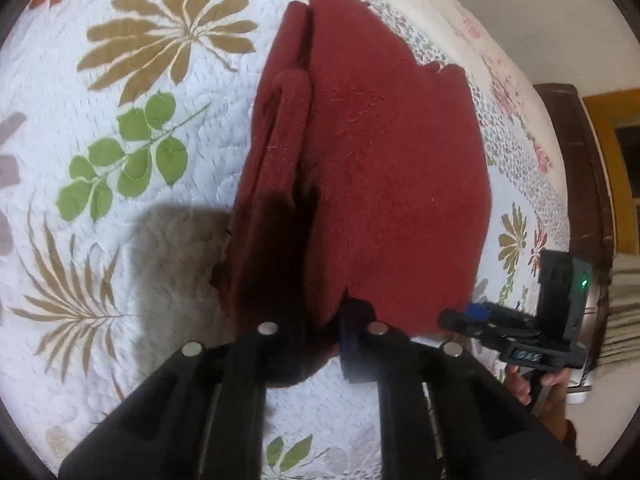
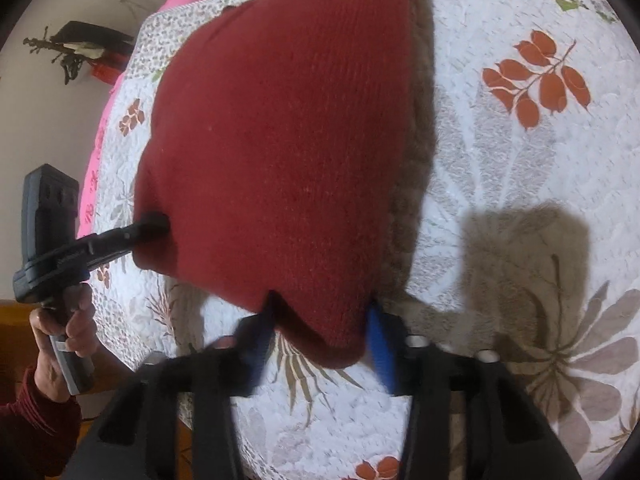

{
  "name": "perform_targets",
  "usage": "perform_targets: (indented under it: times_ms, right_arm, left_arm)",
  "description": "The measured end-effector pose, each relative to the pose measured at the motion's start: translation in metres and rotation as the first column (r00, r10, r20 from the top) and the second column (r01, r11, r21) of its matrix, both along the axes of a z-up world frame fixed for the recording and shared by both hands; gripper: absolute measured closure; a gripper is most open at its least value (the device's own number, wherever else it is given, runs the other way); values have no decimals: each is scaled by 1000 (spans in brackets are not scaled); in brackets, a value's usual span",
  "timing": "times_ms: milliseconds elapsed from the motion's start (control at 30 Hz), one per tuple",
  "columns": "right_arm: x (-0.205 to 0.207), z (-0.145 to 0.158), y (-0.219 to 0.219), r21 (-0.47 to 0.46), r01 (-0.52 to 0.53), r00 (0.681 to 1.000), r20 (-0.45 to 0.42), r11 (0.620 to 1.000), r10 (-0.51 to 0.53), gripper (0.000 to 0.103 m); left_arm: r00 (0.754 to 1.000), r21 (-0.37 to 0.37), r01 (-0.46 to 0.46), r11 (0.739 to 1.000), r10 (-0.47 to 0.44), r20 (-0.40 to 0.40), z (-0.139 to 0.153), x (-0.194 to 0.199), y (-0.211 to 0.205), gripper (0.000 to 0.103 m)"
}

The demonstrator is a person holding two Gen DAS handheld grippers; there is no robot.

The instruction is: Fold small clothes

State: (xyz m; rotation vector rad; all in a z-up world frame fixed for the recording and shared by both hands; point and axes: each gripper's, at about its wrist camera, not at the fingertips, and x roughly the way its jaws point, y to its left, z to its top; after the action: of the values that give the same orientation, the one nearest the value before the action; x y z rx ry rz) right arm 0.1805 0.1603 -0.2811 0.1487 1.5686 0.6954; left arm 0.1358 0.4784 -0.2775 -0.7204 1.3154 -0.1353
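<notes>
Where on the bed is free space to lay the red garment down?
Bare quilt lies left of the red garment, and more to its right, around the orange leaf print. The near edge is crowded by left gripper and right gripper.

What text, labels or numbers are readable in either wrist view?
None readable.
Small display on the right hand-held gripper: light marks, too blurred to read.
Pink marks on the bed cover: smeared, unreadable.
Red sweater: no tag or print visible.
Left hand-held gripper: no label visible.
</notes>
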Motion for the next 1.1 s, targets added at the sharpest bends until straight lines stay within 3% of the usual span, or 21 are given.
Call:
perform_targets:
  times_ms: [33,100,167,400,467,533,600,667,733,900,1100]
  right_arm:
    - [-1,3,1,16,0,1000,3,1000,0,77]
    - [-3,15,2,54,-7,1000,23,999,6,79]
    - [-6,22,4,65,-11,999,39,998,9,80]
    - [-13,-10,16,-63,-35,999,18,997,37,79]
    - [-13,-12,16,-65,-40,999,16,997,41,77]
    - [-14,-8,17,-74,-64,998,23,995,66,69]
    - [-10,6,15,-69,-76,996,40,995,79,64]
    - [-3,21,13,-63,-73,994,79,995,77,61]
    - [12,40,5,-51,-44,990,129,998,50,49]
    - [49,55,5,-81,6,981,194,997,10,49]
    - [66,48,15,-82,16,980,200,997,0,49]
  left_arm:
    - [1000,19,0,1000,0,21,7,-1,1,94]
    - [996,68,-3,998,-3,90,27,-5,8,94]
    - [994,68,-12,998,4,113,35,-8,17,94]
    - [999,101,42,994,-42,-4,-27,-5,5,94]
    - [999,107,38,994,-39,7,-31,-3,1,94]
    - [999,100,46,994,-47,8,-26,-1,0,91]
    - [997,99,70,993,-71,14,-13,0,2,83]
    - [996,114,69,991,-74,43,8,1,10,59]
    - [994,122,44,991,-56,92,27,5,21,41]
    - [986,126,-19,992,-3,166,47,59,40,40]
    - [992,70,-37,997,28,122,18,125,41,47]
